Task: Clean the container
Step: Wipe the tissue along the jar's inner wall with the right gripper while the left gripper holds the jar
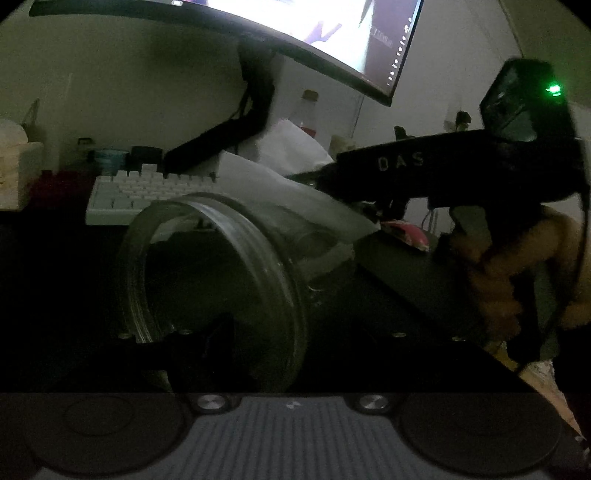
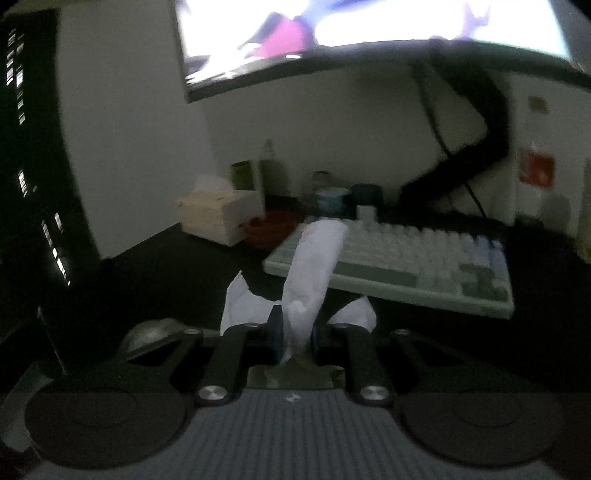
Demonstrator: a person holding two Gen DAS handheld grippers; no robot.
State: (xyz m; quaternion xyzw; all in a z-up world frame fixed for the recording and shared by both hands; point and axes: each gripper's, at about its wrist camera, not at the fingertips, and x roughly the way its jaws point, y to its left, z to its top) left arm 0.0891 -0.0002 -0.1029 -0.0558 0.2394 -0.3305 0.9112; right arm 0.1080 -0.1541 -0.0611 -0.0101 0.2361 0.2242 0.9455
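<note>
The container (image 1: 221, 280), a clear round jar, is tipped on its side above the dark desk (image 1: 406, 273), its open mouth turned toward the left wrist camera and its base pointing away to the right. The left gripper (image 1: 207, 343) is at the near rim: one dark finger sits inside the mouth against the lower wall, which suggests a grip on the rim, but the opposing finger is lost in shadow, so whether the fingers are clamped cannot be told. The right gripper (image 2: 293, 339) has its fingers clenched on a white tissue (image 2: 314, 266), which stands up in a rolled wad beyond the tips, with loose corners spilling to either side. In the left wrist view the right-hand tool, held by a hand (image 1: 517, 273), reaches in from the right, and the tissue (image 1: 295, 192) lies against the far outer wall of the jar. A white keyboard (image 2: 406, 258), a tissue box (image 2: 218, 214) and a monitor (image 2: 369, 26) occupy the far side of the desk. Judgement: the wiping step is in hand, with the outside of the jar under the tissue. How much of the surface is already wiped cannot be read from this dim footage. The next move calls for steady support of the jar at the rim and light, even tissue pressure along the wall.
</note>
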